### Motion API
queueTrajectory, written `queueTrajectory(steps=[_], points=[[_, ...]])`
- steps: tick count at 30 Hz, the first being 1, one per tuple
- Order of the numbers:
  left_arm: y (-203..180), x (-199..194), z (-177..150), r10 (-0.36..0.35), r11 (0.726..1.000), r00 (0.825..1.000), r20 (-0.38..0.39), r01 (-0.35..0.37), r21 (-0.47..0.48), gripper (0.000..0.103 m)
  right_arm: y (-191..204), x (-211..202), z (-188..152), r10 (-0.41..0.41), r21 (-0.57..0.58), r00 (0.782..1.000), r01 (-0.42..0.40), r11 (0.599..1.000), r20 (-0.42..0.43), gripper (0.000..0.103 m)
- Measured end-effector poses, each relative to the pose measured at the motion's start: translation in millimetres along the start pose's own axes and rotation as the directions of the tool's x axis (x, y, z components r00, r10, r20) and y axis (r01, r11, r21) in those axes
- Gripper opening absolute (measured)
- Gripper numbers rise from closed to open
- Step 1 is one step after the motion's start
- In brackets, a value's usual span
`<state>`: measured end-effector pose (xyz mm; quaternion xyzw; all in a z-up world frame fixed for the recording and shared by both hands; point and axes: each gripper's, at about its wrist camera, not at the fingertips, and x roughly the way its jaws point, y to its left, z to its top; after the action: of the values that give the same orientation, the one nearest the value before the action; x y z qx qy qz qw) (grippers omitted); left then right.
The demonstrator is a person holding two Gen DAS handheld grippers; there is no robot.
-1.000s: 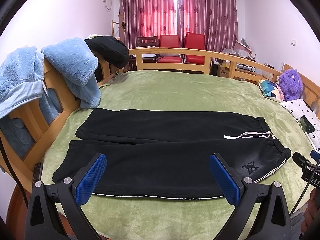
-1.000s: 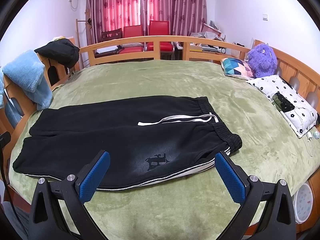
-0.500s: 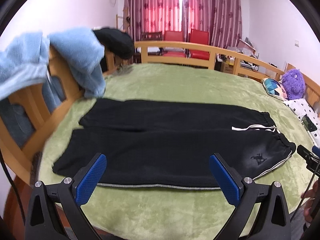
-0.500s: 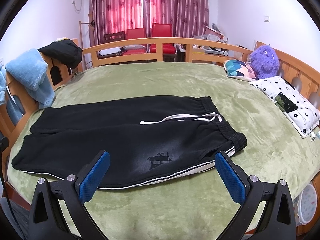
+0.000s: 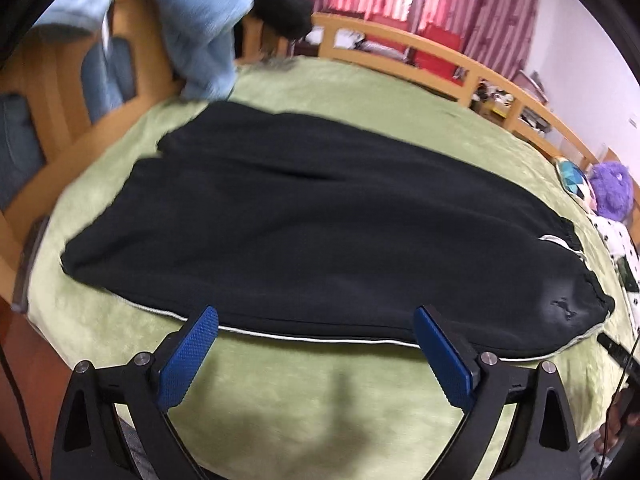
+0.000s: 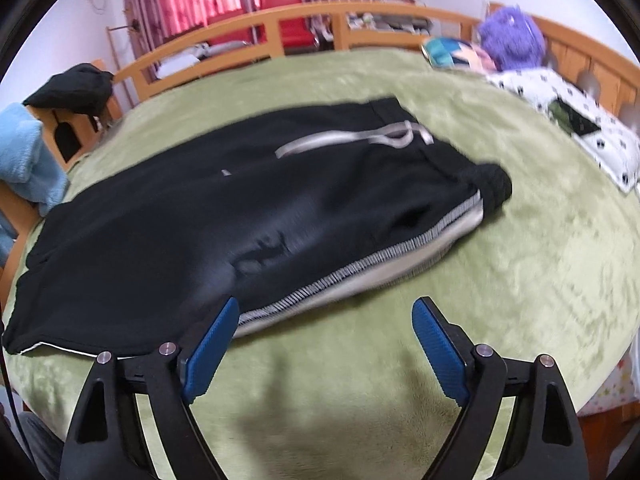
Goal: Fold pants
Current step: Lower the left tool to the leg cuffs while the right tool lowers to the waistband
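Black pants point(image 5: 320, 220) with a white side stripe lie flat on the green bed cover, legs to the left, waistband to the right. My left gripper point(image 5: 316, 354) is open and empty, low over the cover just in front of the near leg's striped edge. In the right wrist view the pants point(image 6: 224, 216) show a white drawstring point(image 6: 360, 138) and a small logo. My right gripper point(image 6: 324, 344) is open and empty, just in front of the striped edge near the hip, its left fingertip at the stripe.
The green bed cover point(image 6: 500, 288) spreads all round inside a wooden bed frame point(image 5: 472, 68). Blue towels point(image 5: 200, 28) and a black garment point(image 5: 280, 4) hang on the left rail. A purple plush point(image 6: 512, 40) and a spotted pillow point(image 6: 592, 136) lie at the right.
Both grippers have dropped and moved forward toward the pants' near edge; the pants now fill much more of each view. Both stay open. The pants have not moved.
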<state>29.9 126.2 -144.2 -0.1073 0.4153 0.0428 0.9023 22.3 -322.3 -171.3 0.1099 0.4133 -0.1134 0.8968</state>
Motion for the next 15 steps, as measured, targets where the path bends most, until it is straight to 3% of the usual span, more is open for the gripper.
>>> queueTrajectory(steps=[9, 15], points=[[55, 25, 2, 0.051, 0.993, 0.999, 0.006, -0.05, -0.109, 0.094, -29, 29, -1, 0.068, 0.146, 0.998, -0.067, 0.987, -0.004, 0.087], [76, 37, 7, 0.03, 0.978, 0.999, 0.011, -0.027, -0.207, 0.094, -21, 59, 11, 0.077, 0.196, 0.996, -0.067, 0.978, -0.044, 0.087]])
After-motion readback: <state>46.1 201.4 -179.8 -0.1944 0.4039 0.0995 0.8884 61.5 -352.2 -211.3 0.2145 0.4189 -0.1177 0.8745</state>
